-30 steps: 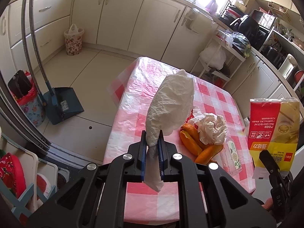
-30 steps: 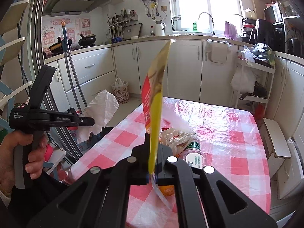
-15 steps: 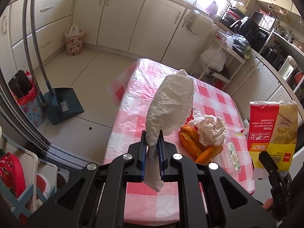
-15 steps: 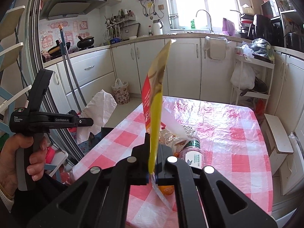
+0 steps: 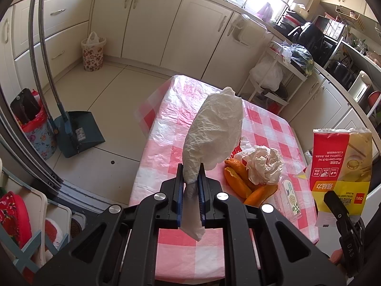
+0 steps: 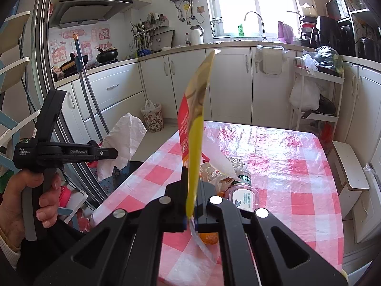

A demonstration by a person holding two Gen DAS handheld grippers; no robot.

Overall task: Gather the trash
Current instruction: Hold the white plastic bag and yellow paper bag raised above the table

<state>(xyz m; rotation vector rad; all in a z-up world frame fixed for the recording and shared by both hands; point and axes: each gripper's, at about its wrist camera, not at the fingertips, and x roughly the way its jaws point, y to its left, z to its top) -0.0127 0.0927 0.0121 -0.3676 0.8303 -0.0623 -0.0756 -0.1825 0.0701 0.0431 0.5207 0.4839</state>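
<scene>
- Nearest, the left gripper (image 5: 190,186) was clamped on the twisted neck of a crinkled white plastic bag (image 5: 214,131), which stood up toward 12 o'clock over the table; the same tool, seen from the right wrist at 9 o'clock, read "GenRobot.AI" and "Data Acquisition System" and sat in a hand (image 6: 26,205).
- Likewise, the right gripper (image 6: 191,200) was closed on the lower edge of a flat, glossy red-and-yellow package (image 6: 194,143), held edge-on and upright; in the left wrist view at 3 o'clock its face (image 5: 340,166) showed "deli" and Chinese print too small to read.
- Just beyond, at 2 o'clock from the left tool, curved orange peels (image 5: 238,181) lay touching a crumpled white tissue (image 5: 264,164), with a clear plastic bottle (image 5: 288,197), green-labelled, beside them.
- All of these rested on a shiny pink-and-white checked tablecloth (image 5: 166,128).
- Farther out, at 9 o'clock, a dark blue dustpan (image 5: 78,131) stood on pale tiles.
- Farthest, at 11 o'clock, a floral bin (image 5: 92,52) with a white liner stood against cream cabinets.
</scene>
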